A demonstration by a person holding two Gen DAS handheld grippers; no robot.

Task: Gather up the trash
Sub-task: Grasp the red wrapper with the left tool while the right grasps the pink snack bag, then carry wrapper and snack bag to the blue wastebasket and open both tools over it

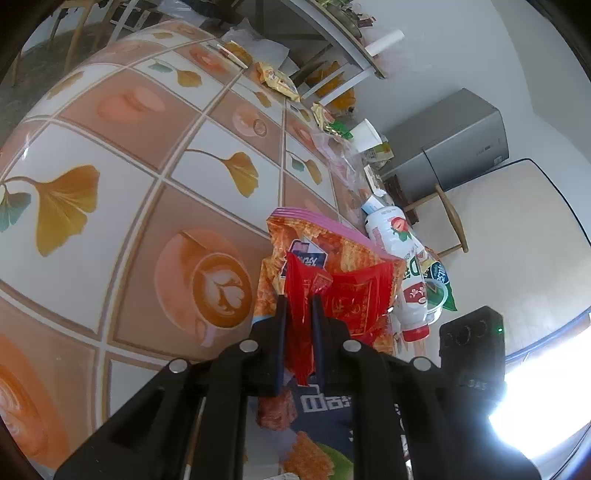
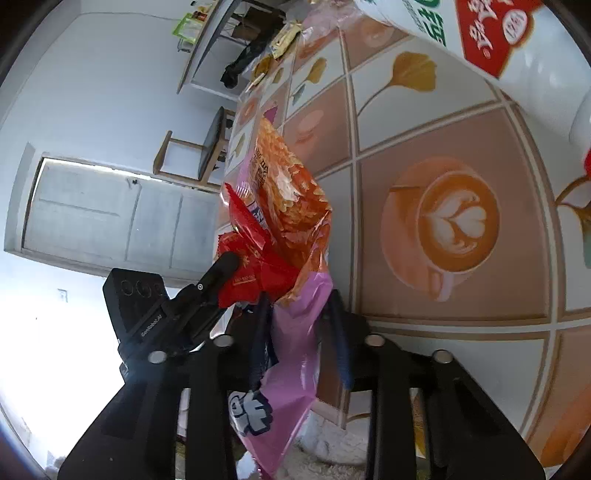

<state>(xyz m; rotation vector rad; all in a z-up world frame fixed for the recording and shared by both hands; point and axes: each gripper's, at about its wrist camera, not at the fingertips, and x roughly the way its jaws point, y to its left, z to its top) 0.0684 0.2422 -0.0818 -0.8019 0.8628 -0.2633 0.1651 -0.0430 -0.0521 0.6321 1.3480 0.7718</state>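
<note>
My left gripper (image 1: 299, 297) is shut on a crinkled red wrapper (image 1: 347, 299), which sticks up between its fingers. Just behind the wrapper stands an orange snack bag (image 1: 332, 243) with a pink edge. In the right wrist view my right gripper (image 2: 297, 299) is shut on the pink lower part of that snack bag (image 2: 291, 199), with both pads against the foil. The red wrapper (image 2: 255, 251) sits at the bag's mouth on the left. The left gripper (image 2: 231, 262) holds it there from the left side.
The table (image 1: 110, 184) has a cloth with leaf and coffee-cup tiles. White drink bottles (image 1: 391, 232) lie to the right of the bag, with a paper cup (image 1: 365, 134) and loose wrappers (image 1: 277, 77) farther back. A large white bottle (image 2: 480, 33) lies at the top right.
</note>
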